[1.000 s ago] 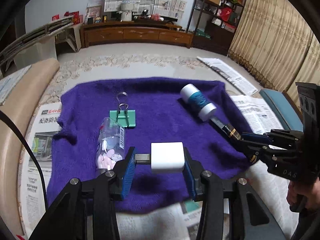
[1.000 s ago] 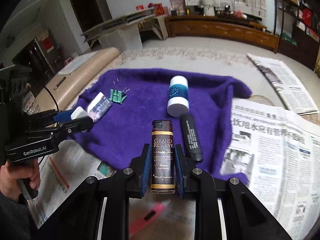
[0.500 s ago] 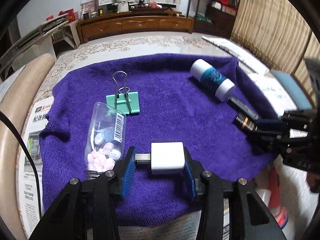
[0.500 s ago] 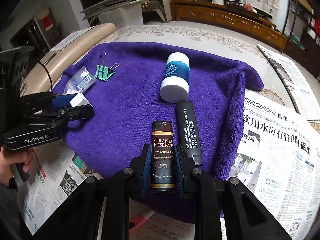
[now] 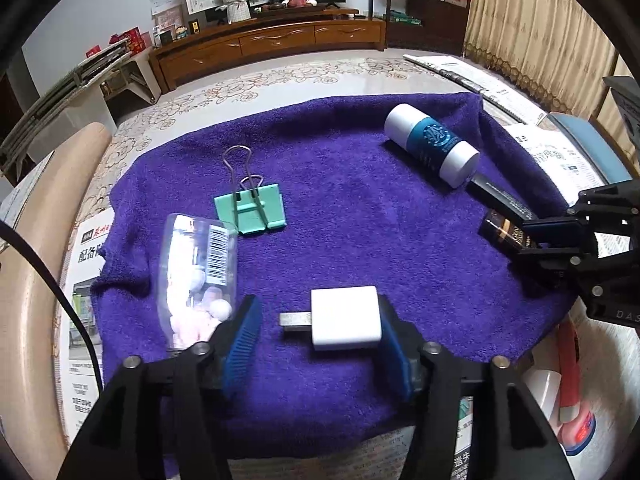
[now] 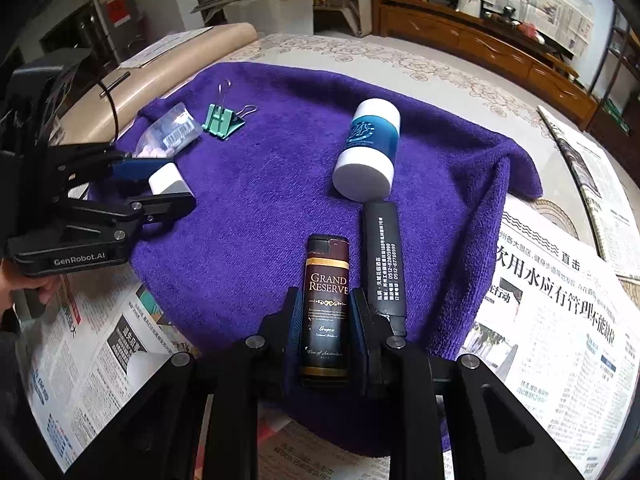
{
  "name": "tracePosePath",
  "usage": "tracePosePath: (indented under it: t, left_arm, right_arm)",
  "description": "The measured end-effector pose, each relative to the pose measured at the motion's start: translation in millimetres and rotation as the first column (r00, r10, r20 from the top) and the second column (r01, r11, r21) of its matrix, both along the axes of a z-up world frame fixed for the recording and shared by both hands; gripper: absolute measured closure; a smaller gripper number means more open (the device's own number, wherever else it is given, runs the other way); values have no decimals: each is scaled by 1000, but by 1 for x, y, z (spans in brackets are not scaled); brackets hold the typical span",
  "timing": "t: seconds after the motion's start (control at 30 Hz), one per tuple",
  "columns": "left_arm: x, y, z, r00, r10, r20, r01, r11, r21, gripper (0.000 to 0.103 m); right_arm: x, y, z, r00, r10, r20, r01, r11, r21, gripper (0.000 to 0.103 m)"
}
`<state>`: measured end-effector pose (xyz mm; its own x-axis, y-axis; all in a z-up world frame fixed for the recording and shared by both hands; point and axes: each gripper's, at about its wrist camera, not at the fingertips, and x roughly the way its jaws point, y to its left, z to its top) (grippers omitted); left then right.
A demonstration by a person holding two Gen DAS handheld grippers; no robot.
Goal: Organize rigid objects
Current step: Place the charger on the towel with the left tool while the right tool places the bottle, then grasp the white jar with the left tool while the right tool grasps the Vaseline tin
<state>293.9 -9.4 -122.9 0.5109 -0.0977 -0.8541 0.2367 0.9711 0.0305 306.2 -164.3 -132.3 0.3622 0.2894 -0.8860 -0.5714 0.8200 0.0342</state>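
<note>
Lying over newspaper [image 6: 560,320], purple towel [image 5: 340,208] carries everything. Left gripper [image 5: 320,328] jaws just opening, left pad clear of white charger [image 5: 346,318] on towel. Right gripper [image 6: 325,324] clamped on brown lighter [image 6: 326,304], beside black tube [image 6: 384,256].

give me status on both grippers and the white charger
Left gripper just opened, white charger loose on purple towel. Right gripper shut on brown lighter. Nothing in the way.
</note>
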Motion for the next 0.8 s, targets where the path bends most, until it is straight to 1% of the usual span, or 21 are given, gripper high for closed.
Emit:
tracePosePath:
  t: [0.13,0.17,0.2,0.27,0.4,0.53,0.57,0.6,0.63,0.67,0.7,0.73,0.77,0.8]
  left_arm:
    - [-5,5,10,1000,1,23,1,998,-70,44]
    - [-8,5,14,999,0,35,2,997,-82,41]
    - [-12,5,18,999,0,47,4,996,-85,34]
    - [-17,2,22,999,-4,54,8,997,-73,26]
    - [-29,0,28,998,-8,56,12,997,-70,26]
    - [-47,2,40,998,4,68,2,997,-84,26]
    - [-54,2,43,997,6,72,1,996,-94,25]
    - [-59,2,46,997,4,74,4,995,-104,19]
    - [-65,0,49,997,-1,77,9,993,-114,15]
    - [-72,-2,51,996,-6,84,16,992,-124,4]
    - [-78,-4,53,996,-10,90,22,991,-134,0]
    - [-83,-6,54,996,-11,93,24,990,-141,0]
    - [-88,-8,54,996,-15,92,29,988,-150,0]
    - [-93,-11,53,996,-22,85,35,987,-158,0]
  right_arm:
    - [0,-7,4,1000,0,-8,0,1000,28,78]
    - [-2,-10,5,1000,-5,-6,5,999,36,78]
    - [-5,-14,8,1000,-7,0,7,999,45,78]
    - [-10,-21,13,1000,-9,-4,9,998,56,78]
    - [-19,-34,15,1000,-27,-6,28,998,63,75]
    - [-30,-47,24,997,-71,2,70,991,114,75]
    - [-34,-50,27,997,-79,6,78,989,124,71]
    - [-38,-51,30,996,-88,12,86,988,126,69]
    - [-44,-56,34,994,-106,25,101,986,133,65]
    - [-50,-59,37,993,-116,32,110,983,148,60]
    - [-58,-65,42,990,-135,44,125,977,170,55]
    - [-63,-67,45,987,-151,57,138,974,181,36]
    - [-72,-71,50,981,-178,81,160,968,193,9]
    - [-82,-75,55,972,-208,109,182,961,209,0]
